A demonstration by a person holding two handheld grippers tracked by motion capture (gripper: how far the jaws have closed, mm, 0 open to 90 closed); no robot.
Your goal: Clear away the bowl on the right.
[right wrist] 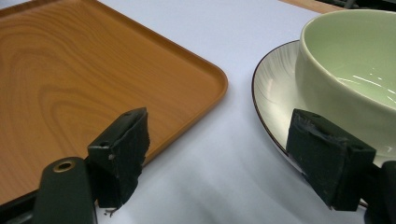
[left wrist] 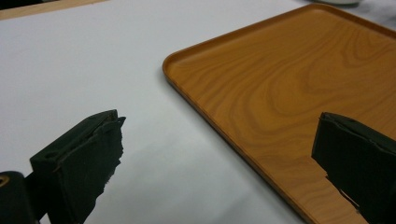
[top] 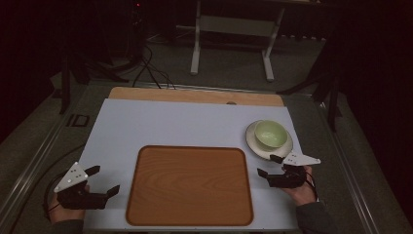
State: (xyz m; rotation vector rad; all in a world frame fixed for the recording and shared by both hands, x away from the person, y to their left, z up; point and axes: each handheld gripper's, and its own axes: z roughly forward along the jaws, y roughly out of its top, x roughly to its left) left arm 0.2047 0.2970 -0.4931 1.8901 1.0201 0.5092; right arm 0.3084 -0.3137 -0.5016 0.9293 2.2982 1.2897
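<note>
Two tongs wide apart, left tongs [top: 104, 180] by tray [top: 190, 214], right tongs [top: 270, 165] near bowl [right wrist: 355, 79] on plate [right wrist: 273, 93], closeup shows plate's dark rim.

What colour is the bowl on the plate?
Pale green; the bowl shows best in the right gripper view.

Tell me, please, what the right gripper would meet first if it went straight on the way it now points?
Probably the plate under the green bowl: the open right gripper faces the gap between the wooden tray and the plate, whose rim lies by one jaw. Depth is unclear.
</note>
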